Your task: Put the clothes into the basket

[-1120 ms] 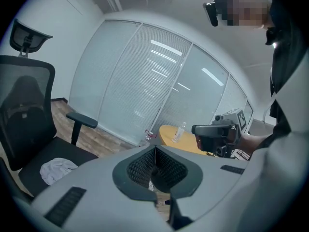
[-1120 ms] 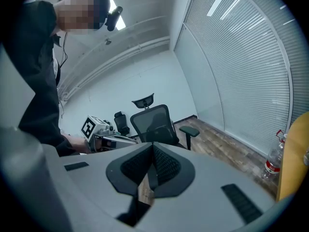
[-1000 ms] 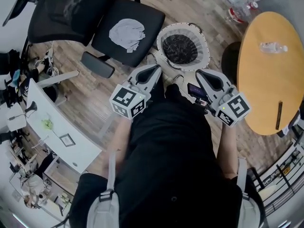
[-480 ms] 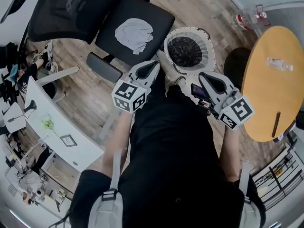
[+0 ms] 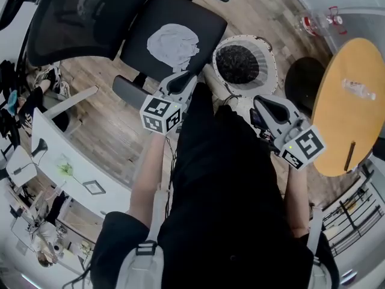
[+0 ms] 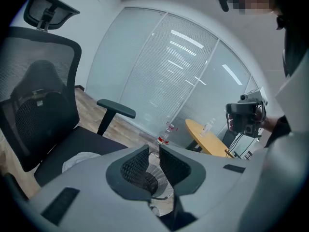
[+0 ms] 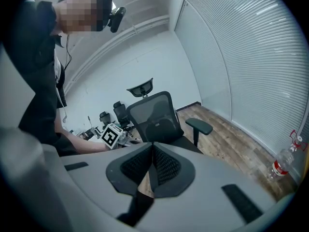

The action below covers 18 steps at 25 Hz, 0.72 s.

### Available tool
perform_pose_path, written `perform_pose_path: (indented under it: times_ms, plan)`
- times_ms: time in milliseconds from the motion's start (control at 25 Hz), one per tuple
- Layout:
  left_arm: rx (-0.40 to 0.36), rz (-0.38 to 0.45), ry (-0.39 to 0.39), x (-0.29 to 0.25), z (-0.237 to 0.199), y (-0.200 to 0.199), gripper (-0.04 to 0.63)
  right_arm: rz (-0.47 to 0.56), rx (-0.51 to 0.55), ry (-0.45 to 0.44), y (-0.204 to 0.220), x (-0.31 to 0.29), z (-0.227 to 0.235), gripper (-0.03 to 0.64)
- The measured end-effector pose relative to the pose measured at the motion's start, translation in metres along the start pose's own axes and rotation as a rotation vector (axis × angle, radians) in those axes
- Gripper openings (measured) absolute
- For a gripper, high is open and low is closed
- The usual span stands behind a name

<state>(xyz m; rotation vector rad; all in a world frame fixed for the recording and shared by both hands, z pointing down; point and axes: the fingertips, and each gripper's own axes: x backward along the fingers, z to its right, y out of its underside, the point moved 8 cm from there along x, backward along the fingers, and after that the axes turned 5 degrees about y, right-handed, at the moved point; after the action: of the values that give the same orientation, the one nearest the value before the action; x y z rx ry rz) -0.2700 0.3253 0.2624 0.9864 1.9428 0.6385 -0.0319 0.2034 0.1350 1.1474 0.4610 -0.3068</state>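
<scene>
Pale cloth (image 5: 173,44) on the chair seat (image 5: 201,18); basket (image 5: 272,71) on the floor beside it.
The cloth lies just ahead of the left hand-held gripper (image 5: 187,77), whose jaws have just been opening a crack, with nothing between them. The right hand-held gripper (image 5: 260,101) is closed and empty. The basket holds something dark, maybe clothes.

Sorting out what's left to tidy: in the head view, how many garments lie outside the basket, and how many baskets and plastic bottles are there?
Grey garment on the chair seat: 1
White basket: 1
Plastic bottles: 2, table bottle, floor bottle
Total: 4
</scene>
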Motion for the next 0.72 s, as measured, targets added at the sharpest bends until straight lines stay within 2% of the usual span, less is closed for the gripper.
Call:
perform_pose_path:
  times_ms: [440,720]
  plan:
    - [0.004,-0.116,0.005,-0.018,-0.08,0.008,0.154,-0.064,-0.069,0.076,-0.011,-0.043,0.003,0.017]
    - [-0.024,-0.23,-0.024,-0.037,-0.116,0.027,0.226,-0.106,-0.105,0.084,-0.011,-0.064,0.007,0.017]
